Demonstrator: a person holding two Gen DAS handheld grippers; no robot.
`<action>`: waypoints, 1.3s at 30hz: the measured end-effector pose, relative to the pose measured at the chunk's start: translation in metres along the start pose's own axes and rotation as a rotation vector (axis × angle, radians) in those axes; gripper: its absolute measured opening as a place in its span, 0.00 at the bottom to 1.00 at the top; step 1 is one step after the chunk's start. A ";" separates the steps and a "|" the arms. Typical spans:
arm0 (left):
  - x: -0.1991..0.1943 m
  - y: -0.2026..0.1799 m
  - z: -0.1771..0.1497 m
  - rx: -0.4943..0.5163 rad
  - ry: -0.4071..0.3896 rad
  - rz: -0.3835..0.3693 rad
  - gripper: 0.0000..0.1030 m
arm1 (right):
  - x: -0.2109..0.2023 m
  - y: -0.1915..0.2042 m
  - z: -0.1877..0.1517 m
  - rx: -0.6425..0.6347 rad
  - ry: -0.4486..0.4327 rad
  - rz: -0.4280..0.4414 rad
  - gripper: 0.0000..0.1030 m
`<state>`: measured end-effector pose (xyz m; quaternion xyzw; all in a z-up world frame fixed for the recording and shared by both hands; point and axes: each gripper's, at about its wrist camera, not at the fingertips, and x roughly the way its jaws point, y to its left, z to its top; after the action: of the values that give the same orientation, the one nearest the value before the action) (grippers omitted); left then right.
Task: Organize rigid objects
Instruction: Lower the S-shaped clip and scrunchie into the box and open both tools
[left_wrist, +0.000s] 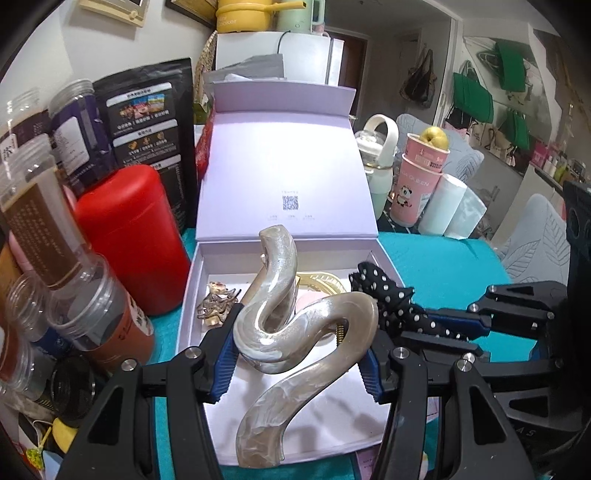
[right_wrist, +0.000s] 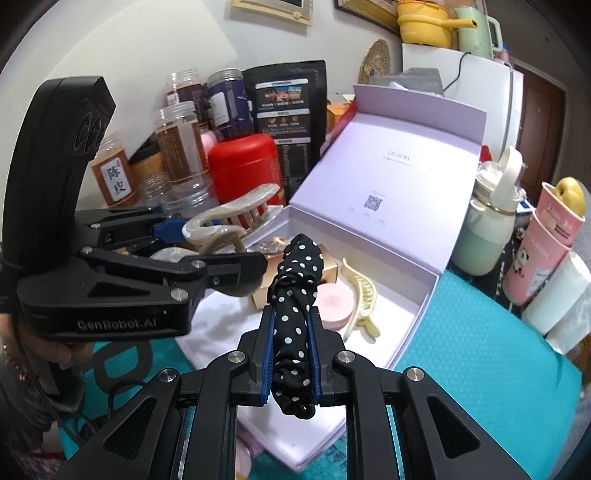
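— Pearly hair claw (left_wrist: 295, 321) is seen clamped in the left hand-held gripper (left_wrist: 297, 363), long axis running away from the camera, over the open lilac box (left_wrist: 280, 166).

— And rightward?

— Polka-dot scrunchie (right_wrist: 295, 310) is pinched upright by the right hand-held gripper (right_wrist: 291, 358). Teal surface (right_wrist: 480, 350) lies clear beside the box's right wall.

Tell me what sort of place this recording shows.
Probably a lived-in home: a cluttered teal-covered table beside a white fridge topped with a yellow cooking pot, and green tote bags hanging on the far wall.
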<state>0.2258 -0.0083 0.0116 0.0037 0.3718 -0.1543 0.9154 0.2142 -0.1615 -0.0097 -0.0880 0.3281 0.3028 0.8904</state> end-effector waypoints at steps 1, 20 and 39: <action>0.002 0.000 -0.001 -0.002 0.001 0.001 0.53 | 0.001 -0.002 -0.001 0.003 -0.004 -0.004 0.15; 0.048 -0.011 -0.012 0.074 0.103 -0.026 0.53 | 0.031 -0.025 -0.017 0.074 0.073 0.002 0.15; 0.088 -0.006 -0.019 0.075 0.255 -0.007 0.54 | 0.052 -0.027 -0.024 0.071 0.131 -0.002 0.16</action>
<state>0.2704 -0.0364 -0.0614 0.0561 0.4791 -0.1694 0.8594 0.2491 -0.1662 -0.0623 -0.0764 0.3962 0.2837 0.8699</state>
